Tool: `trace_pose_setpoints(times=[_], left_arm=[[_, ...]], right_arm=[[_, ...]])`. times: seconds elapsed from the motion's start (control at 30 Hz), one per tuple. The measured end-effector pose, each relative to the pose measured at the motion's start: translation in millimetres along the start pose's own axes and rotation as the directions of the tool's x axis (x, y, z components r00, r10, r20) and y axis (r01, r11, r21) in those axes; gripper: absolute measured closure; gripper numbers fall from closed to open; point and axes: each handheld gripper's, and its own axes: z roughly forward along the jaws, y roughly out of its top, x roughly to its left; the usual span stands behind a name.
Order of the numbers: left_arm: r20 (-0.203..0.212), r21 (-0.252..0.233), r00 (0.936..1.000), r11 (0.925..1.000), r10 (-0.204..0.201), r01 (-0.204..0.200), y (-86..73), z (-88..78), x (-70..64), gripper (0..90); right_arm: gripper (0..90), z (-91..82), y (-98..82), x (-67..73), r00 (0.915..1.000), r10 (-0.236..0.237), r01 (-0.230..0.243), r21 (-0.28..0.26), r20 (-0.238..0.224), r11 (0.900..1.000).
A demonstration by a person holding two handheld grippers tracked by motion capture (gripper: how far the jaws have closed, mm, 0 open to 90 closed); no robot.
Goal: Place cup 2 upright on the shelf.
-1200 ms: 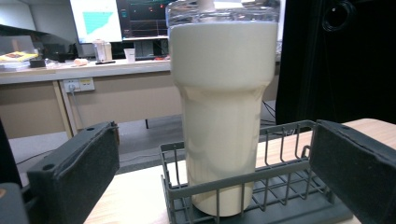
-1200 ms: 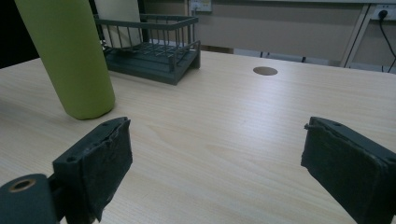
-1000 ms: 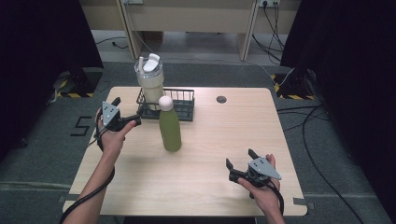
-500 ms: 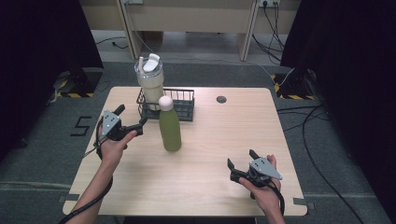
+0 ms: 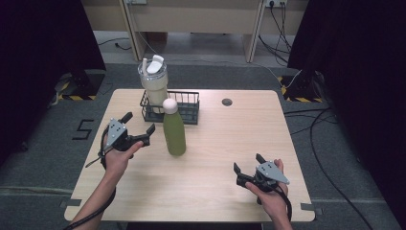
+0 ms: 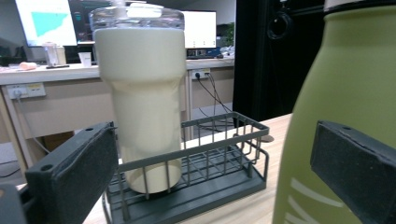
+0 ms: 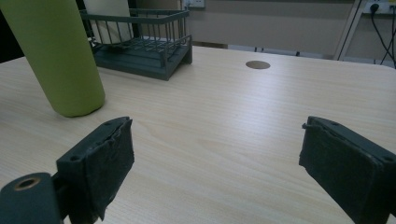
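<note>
Showing the approach stage: left gripper (image 5: 140, 128), jaws spread, nears the green bottle (image 5: 174, 132) standing ungrasped on the table (image 5: 210, 158) before the wire basket (image 5: 187, 111); right gripper (image 5: 246, 168) rests released, grasp and transfer remaining.

The left gripper (image 5: 140, 128) has been lowered and drawn nearer to the green bottle (image 5: 174, 128) over the last second, its jaws spread wide and turned toward the bottle's side, not yet touching it. The right gripper (image 5: 248, 169) has been shifted slightly farther from the bottle, toward the table's near edge.
</note>
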Motion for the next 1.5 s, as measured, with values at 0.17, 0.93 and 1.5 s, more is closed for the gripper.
trace_pose_setpoints(times=[0.17, 0.93, 1.5], left_arm=[[0.025, 0.002, 0.9997, 1.0000, 0.001, -0.001, -0.6, 0.9, -6.8, 0.2], [0.130, 0.000, 0.9914, 0.9999, 0.014, -0.014, 5.1, 17.3, -42.7, 0.0], [0.164, 0.043, 0.9862, 0.9986, 0.023, -0.031, -7.8, 42.7, -60.9, 0.4]], right_arm=[[10.0, -0.4, -0.7, -0.3, 1.0000, 0.002, -0.002, 0.004, 0.004, 1.000], [10.6, 0.2, -1.5, 0.2, 1.0000, 0.005, -0.005, 0.010, 0.001, 1.000], [11.3, 1.0, -3.1, -0.2, 1.0000, 0.008, -0.008, 0.014, -0.004, 1.000]])
